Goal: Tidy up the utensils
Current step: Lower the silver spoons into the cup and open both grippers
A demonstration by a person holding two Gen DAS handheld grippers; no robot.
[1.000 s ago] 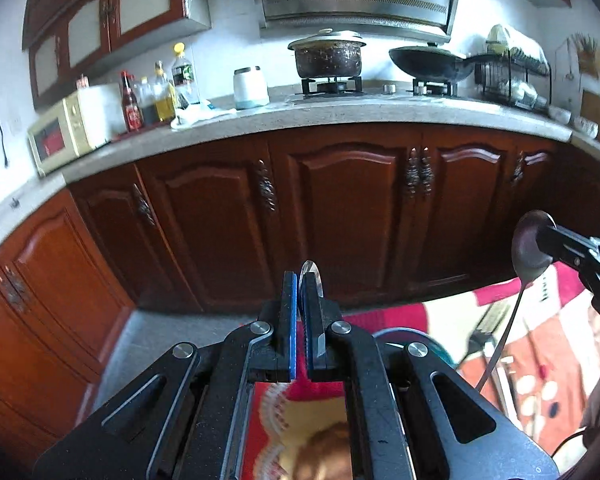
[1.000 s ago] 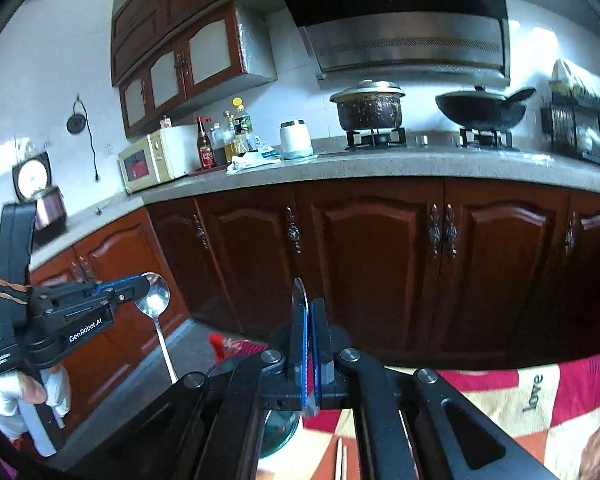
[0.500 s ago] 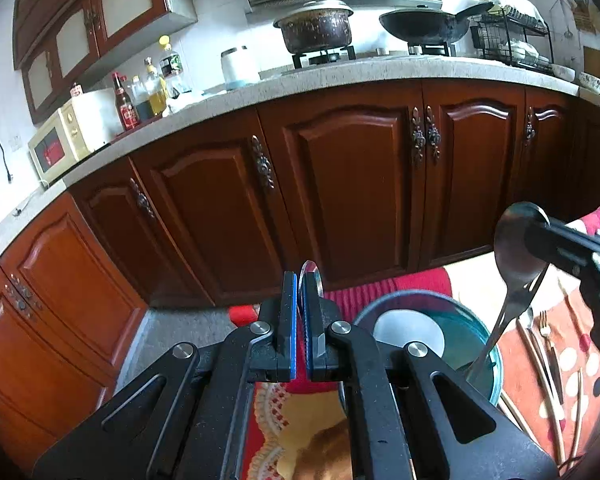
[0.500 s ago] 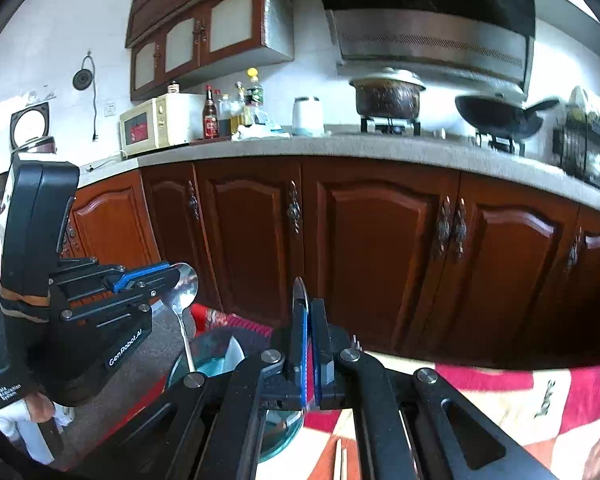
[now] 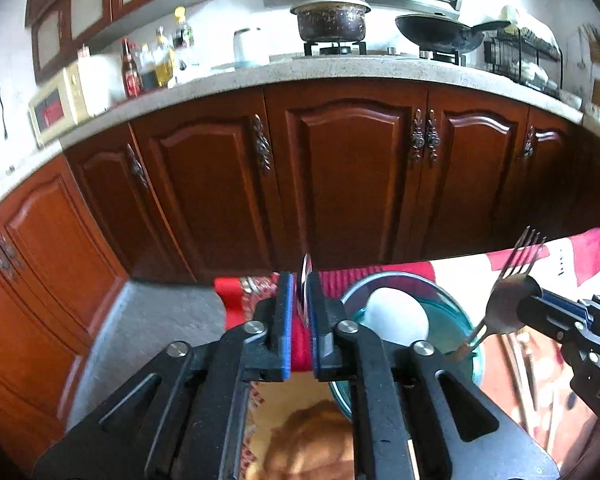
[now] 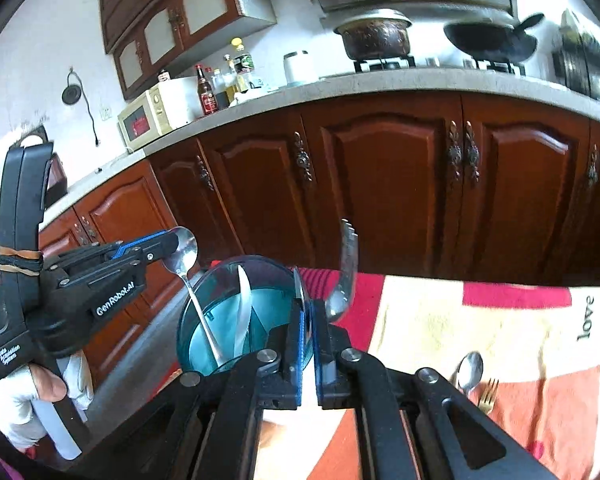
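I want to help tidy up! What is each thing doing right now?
Left tongs: shut on spoon, its handle down in teal bowl.
Right tongs: shut on fork, tines up.
Pot: lid on.
Cabinet doors: closed.

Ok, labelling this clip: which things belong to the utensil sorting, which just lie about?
Job: left gripper, its spoon, right gripper, its fork, teal bowl, loose spoon, loose fork.
Lying about: pot, wok, microwave, bottles.
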